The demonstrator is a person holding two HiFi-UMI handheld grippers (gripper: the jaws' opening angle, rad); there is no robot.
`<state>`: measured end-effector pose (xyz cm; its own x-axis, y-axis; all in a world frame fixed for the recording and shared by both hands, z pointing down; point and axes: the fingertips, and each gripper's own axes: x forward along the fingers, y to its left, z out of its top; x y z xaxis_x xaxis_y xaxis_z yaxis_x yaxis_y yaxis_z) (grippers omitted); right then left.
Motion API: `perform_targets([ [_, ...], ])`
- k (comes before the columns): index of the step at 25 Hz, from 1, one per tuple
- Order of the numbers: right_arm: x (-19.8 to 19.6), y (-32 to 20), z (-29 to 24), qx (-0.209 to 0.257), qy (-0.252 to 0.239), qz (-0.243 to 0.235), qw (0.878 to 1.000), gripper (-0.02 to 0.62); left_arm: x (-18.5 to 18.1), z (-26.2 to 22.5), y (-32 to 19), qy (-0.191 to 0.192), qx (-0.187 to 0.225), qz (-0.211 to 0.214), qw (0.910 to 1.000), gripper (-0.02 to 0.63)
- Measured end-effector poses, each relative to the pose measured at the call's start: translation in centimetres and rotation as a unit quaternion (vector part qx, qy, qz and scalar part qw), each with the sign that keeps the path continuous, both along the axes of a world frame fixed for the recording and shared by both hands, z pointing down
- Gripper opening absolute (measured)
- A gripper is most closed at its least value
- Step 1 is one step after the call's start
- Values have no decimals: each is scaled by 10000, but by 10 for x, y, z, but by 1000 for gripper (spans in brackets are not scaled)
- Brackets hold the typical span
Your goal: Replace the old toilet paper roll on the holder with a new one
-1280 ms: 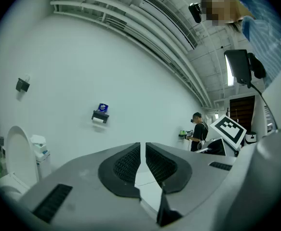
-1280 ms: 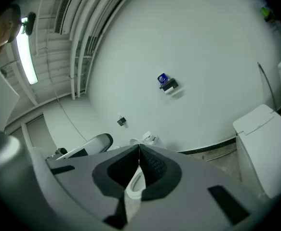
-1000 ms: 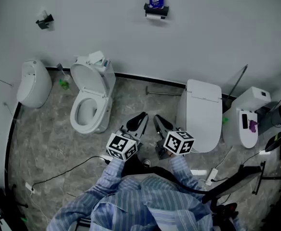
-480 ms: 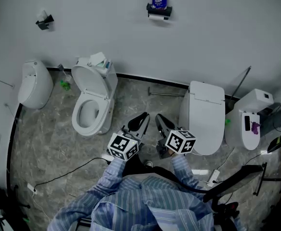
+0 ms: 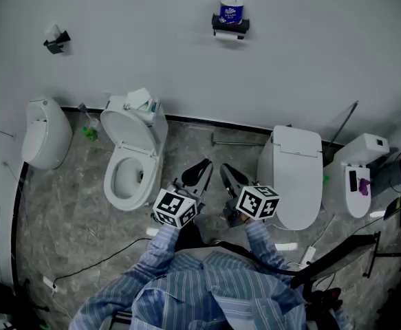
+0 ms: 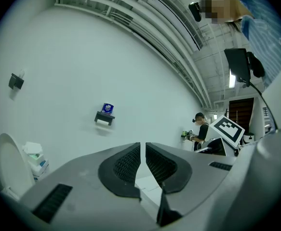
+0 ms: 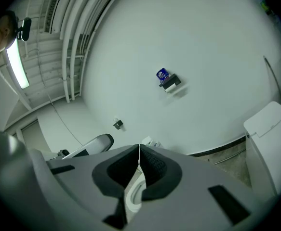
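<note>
Left tool point(image 5: 201, 167) and right tool point(image 5: 226, 170) are both closed tight and hold nothing. The holder point(image 5: 230, 26) with a blue roll point(image 5: 232, 10) on top is far ahead.

Left claw point(image 5: 201, 171) and right claw point(image 5: 228, 174) closed, empty, side by side.
</note>
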<state>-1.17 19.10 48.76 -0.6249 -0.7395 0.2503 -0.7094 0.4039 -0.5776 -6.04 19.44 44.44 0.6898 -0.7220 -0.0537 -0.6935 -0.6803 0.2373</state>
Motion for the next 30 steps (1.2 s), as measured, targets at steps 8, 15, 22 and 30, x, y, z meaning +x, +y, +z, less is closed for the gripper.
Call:
perform_targets([
  [8,-50,-57,3,-64,-171,220,9996,8,-47,-3,-61,-41,81,265,9996,32],
  [15,-76,-89,8,-105,-209,445,9987,8,-78,5,-96,-36,-19,433,9991,32],
  [22,-75,-109,14,-251,-186,592,9978,8,-80,21,-117,94,-306,585,9978,32],
  [30,-58,-148,33,-475,-385,486,9969,8,-63,36,-154,203,-617,584,9962,32],
])
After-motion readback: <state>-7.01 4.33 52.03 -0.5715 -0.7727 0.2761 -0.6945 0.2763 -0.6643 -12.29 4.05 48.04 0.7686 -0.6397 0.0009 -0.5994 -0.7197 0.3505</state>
